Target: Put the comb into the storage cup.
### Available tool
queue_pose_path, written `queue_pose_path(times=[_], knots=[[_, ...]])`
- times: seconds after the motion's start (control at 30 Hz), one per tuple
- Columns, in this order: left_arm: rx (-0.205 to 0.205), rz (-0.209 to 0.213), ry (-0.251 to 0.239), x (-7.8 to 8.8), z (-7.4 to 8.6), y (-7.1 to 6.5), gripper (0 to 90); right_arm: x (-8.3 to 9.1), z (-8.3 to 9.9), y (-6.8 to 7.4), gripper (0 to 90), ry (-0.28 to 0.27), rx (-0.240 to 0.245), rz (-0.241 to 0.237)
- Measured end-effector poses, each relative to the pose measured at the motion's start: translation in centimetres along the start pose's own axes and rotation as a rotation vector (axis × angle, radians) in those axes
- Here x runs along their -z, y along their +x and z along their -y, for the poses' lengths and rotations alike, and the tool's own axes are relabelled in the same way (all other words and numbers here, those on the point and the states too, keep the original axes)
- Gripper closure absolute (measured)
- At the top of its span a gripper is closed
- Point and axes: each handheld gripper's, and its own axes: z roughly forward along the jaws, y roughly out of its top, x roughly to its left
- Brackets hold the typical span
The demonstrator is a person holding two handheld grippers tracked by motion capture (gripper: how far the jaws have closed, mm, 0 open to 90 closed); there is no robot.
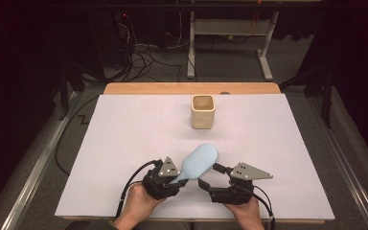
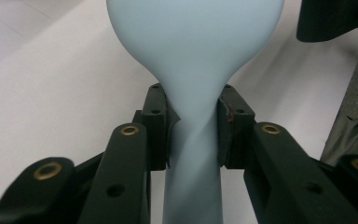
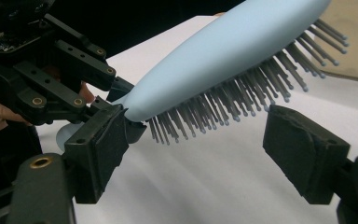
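A pale blue hairbrush [image 1: 200,160] is held above the white table, head pointing away and to the right, bristles facing down toward the right. My left gripper [image 1: 178,179] is shut on its handle; in the left gripper view both pads press the narrow handle [image 2: 193,140] just below the widening head. My right gripper [image 1: 212,176] stands open under the head. In the right gripper view its two pads [image 3: 303,149] sit wide apart, with the grey bristles [image 3: 223,105] above the gap. Its left pad is close to the brush's neck; contact cannot be told.
A beige square cup [image 1: 202,111] stands upright at the far middle of the white tabletop [image 1: 124,134], well beyond both hands. A wooden edge [image 1: 191,88] runs along the table's back. Cables and a stand's legs lie on the floor behind.
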Motion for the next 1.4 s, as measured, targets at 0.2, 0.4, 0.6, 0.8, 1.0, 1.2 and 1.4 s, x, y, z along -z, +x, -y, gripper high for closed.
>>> queue_pose_path(times=[0.2,0.4,0.6,0.8,1.0,1.2,1.4], knots=[[-0.009,0.000,0.003,-0.2,-0.1,-0.3,69.2,-0.3,-0.2,0.0,21.7,-0.004,-0.013,-0.006],[-0.005,-0.001,-0.003,-0.2,-0.2,-0.3,69.1,-0.5,-0.3,-0.1,21.2,-0.010,-0.029,-0.008],[-0.023,-0.006,-0.011,-0.1,-0.3,-0.6,69.1,-0.9,-0.3,-0.3,19.4,-0.002,-0.062,-0.028],[-0.037,0.000,-0.019,-0.2,-0.5,-0.9,69.1,-1.2,-0.3,-0.2,18.2,-0.002,-0.067,-0.038],[-0.044,0.003,-0.023,-0.2,-0.6,-1.1,69.1,-1.4,-0.3,-0.1,18.0,0.000,-0.070,-0.035],[-0.037,0.014,-0.041,-0.2,-0.8,-1.2,69.1,-1.6,-0.6,-0.1,18.8,0.000,-0.083,-0.038],[-0.035,0.012,-0.044,-0.1,-1.0,-1.2,69.0,-1.6,-1.2,-0.1,22.8,0.036,-0.101,-0.053]])
